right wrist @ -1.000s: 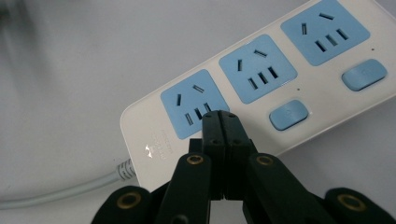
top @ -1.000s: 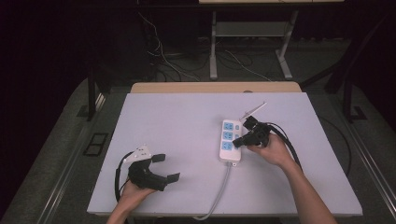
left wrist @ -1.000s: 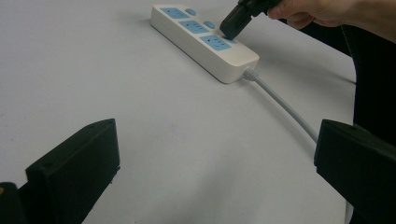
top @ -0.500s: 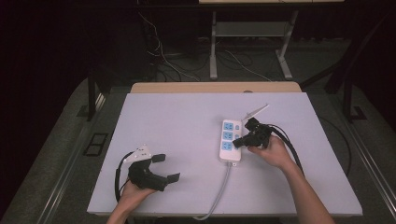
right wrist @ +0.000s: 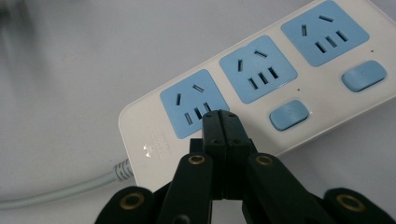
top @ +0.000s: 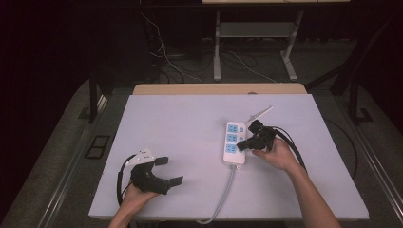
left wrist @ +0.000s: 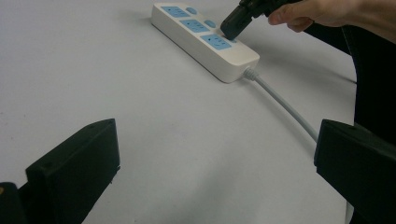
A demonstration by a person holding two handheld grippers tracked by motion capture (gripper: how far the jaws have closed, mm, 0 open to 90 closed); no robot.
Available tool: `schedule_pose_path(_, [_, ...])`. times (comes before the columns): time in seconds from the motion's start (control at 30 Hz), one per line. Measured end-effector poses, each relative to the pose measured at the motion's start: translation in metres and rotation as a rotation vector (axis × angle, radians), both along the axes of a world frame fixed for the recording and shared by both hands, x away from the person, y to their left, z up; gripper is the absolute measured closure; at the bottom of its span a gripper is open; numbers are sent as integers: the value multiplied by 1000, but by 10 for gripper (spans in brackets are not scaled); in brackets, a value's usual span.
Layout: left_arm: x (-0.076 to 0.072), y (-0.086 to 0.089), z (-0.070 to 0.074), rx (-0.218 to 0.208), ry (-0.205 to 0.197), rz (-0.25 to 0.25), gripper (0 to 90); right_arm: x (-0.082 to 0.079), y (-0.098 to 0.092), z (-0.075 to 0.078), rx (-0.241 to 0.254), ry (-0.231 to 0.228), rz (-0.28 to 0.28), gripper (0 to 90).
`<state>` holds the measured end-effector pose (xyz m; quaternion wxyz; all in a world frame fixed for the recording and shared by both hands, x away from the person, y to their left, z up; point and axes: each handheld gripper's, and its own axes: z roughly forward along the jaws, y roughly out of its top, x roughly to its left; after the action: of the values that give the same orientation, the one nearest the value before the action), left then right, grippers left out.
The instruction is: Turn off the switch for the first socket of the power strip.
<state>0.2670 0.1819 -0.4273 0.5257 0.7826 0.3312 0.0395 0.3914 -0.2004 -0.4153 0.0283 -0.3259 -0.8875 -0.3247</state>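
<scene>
- Jaws of the right gripper [right wrist: 219, 122] are pressed flat together with nothing between them, their joined tip resting on the white power strip [right wrist: 261, 88] at the switch beside the socket nearest the cord.
- From the left gripper view, that same black tip [left wrist: 235, 23] touches down on the strip [left wrist: 205, 39] just past the blue socket closest to the cord end, with the person's right hand [left wrist: 322, 11] behind it.
- Left gripper [top: 164, 171] sits near the front left corner of the table [top: 190, 118], jaws spread wide and empty (both black pads frame bare tabletop in its own view).
- Person's left hand [top: 138, 194] holds that gripper from below the table's front edge; its black cable loops at its left side.
- Power strip lies right of the table's middle in the high view [top: 234, 142], lengthwise front to back, three blue sockets in a row.
- Grey cord [top: 223, 194] leaves the strip's near end and curves down over the table's front edge.
- Two further blue switches [right wrist: 289, 114] show beside the other sockets in the right gripper view.
- Both grippers are well apart, the left one far from the strip.
</scene>
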Motion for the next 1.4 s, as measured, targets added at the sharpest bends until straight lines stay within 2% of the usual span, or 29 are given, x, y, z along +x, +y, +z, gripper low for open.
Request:
schedule_pose_path(0.17, [1, 1, 0, 0, 1, 3, 0, 0, 1, 0, -4, -4, 6, 900])
schedule_pose_path(0.33, [1, 1, 0, 1, 2, 4, 0, -3, 3, 1, -21, -42, 24, 900])
schedule_pose_path(0.57, [2, 1, -1, -3, 1, 5, 0, -2, 5, 4, -50, -42, 36, 900])
schedule_pose_path(0.63, [2, 2, 0, -6, 1, 8, 0, -2, 4, 8, -22, -55, 28, 900])
schedule_pose_path(0.7, [2, 2, 0, -7, 0, 9, 0, -1, 3, 10, -28, -56, 26, 900])
schedule_pose_path(0.83, [3, 3, 0, -7, 2, 10, 0, -1, -2, 15, 6, -63, 15, 900])
schedule_pose_path(1.4, [2, 5, 0, -22, 0, 21, 0, -5, -31, 31, 26, -78, -54, 900])
